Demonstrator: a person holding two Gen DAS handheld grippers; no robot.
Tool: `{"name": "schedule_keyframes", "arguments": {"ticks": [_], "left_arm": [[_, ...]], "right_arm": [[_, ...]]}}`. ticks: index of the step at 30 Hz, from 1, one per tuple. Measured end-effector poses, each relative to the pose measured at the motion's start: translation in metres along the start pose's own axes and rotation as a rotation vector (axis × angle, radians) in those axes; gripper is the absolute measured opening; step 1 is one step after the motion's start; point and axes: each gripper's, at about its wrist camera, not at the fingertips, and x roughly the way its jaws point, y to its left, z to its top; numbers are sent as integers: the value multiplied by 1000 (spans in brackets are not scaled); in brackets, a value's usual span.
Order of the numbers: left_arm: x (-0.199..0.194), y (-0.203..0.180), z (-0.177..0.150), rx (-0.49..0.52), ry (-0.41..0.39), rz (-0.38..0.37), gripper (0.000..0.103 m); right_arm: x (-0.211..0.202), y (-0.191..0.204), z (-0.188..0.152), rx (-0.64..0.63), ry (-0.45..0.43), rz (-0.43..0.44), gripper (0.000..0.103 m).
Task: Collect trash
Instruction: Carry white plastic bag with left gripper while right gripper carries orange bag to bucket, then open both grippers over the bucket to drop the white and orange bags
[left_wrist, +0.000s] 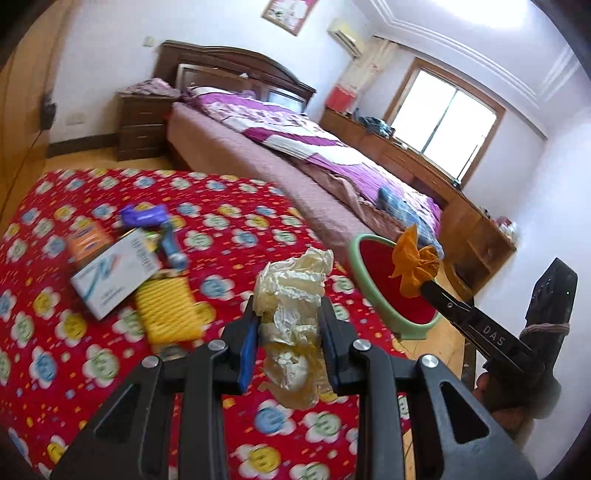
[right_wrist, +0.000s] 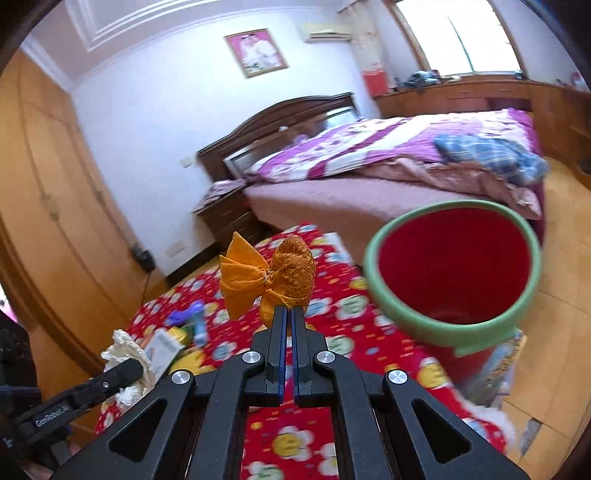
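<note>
My left gripper is shut on a crumpled cream plastic bag and holds it above the red flowered tablecloth. My right gripper is shut on an orange knotted wrapper, held up left of the red bin with a green rim. In the left wrist view the right gripper holds the orange wrapper in front of the bin's mouth. The left gripper and its cream bag show at lower left in the right wrist view.
On the cloth lie a white box, an orange packet, a purple wrapper, a blue tube and a yellow ribbed item. A bed stands behind, a wardrobe to the left.
</note>
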Motion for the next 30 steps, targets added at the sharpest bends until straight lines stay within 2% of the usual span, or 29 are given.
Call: {"name": "schedule_keyframes", "arguments": {"ticks": [5, 10, 19, 30], "left_arm": [[26, -31, 8, 42, 47, -14, 30], [44, -62, 12, 104, 61, -46, 30], [89, -108, 20, 173, 107, -93, 30], [144, -151, 19, 274, 156, -110, 30]], "right_arm": [[-10, -32, 8, 42, -34, -29, 2], [-9, -65, 14, 97, -59, -52, 2], [-2, -111, 19, 150, -48, -120, 2], [8, -141, 20, 144, -23, -185, 2]]}}
